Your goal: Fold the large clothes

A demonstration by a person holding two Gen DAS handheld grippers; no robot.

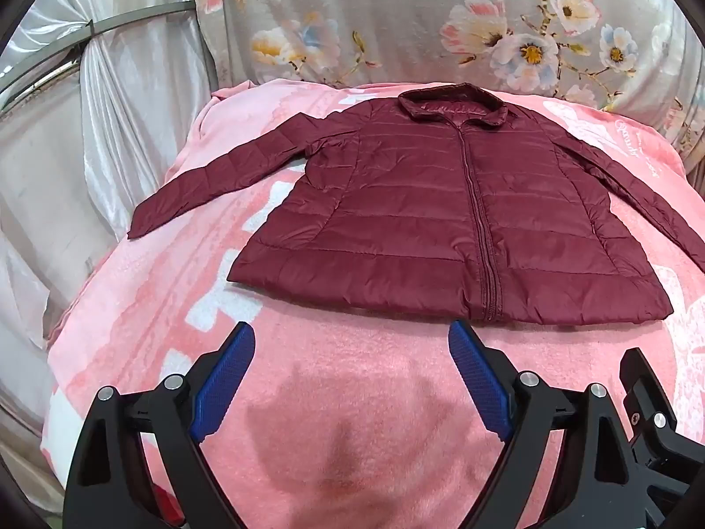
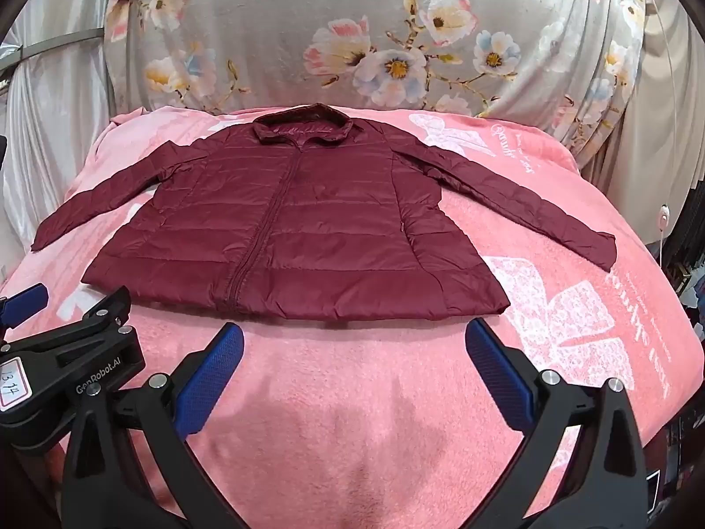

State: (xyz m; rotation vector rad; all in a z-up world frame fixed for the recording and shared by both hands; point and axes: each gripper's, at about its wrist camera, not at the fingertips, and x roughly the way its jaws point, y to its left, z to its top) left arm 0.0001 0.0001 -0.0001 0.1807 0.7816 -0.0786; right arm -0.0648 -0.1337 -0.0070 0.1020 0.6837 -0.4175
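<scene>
While I hold both tools over the near edge of the bed, the maroon puffer jacket (image 1: 440, 220) lies flat and face up on the pink blanket (image 1: 352, 396), zipped from hem to collar. Its collar (image 1: 449, 108) points away from me toward the floral fabric (image 1: 396, 22) draped behind the bed, and its hem runs across just beyond my fingertips.

My left gripper (image 1: 351, 344) is spread wide, its 2 blue pads (image 1: 224, 383) apart with only bare blanket between them. It hangs short of the hem and touches nothing I can see. From this side the jacket's left sleeve (image 1: 220, 180) stretches out straight and angles down toward the blanket's left edge, near the pale satin curtain (image 1: 110, 110).

My right gripper (image 2: 354, 339) is likewise fully spread, pinching nothing, with the pads (image 2: 500, 379) standing apart over the blanket just in front of the hem. In its view the jacket (image 2: 299, 238) sits slightly left of centre, and the right sleeve (image 2: 528, 207) reaches out to the right, its cuff resting on the blanket beside a white printed pattern (image 2: 564, 308). The other sleeve lies out to the left.

Both sleeves are spread away from the body, with no fold made in the jacket. My left tool shows at the lower left of the right view, close beside the right one.
</scene>
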